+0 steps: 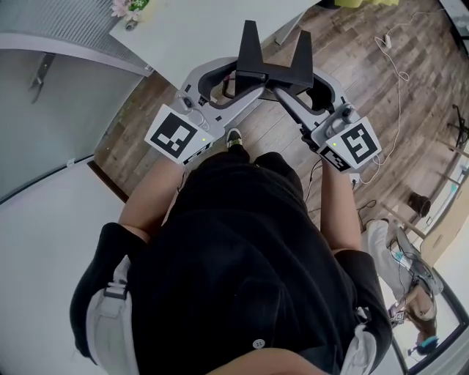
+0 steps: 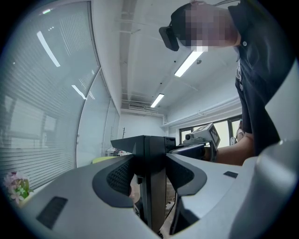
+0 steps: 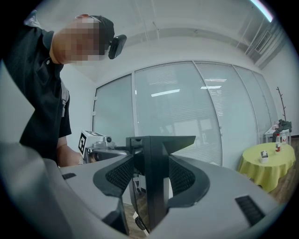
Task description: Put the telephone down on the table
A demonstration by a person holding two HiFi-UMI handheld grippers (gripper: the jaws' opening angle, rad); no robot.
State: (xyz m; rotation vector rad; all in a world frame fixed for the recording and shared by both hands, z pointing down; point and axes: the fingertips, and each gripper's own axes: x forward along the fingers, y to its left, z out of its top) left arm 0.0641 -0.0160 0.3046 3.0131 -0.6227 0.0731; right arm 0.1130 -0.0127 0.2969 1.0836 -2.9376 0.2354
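Note:
No telephone shows in any view. In the head view my left gripper (image 1: 249,45) and right gripper (image 1: 302,55) are held side by side above the wooden floor, in front of the person's body, pointing toward a white table (image 1: 192,33). Both are shut, black fingers pressed flat together with nothing between them. In the left gripper view the left gripper (image 2: 150,156) points up into the room, with the right gripper's marker cube (image 2: 209,135) just to its right. The right gripper view shows the right gripper (image 3: 156,158) shut the same way, with nothing in it.
A small bunch of flowers (image 1: 126,7) stands on the white table's far corner. A glass partition (image 1: 44,110) runs along the left. A white cable (image 1: 398,69) trails over the floor at right. A yellow-covered round table (image 3: 267,167) stands far off.

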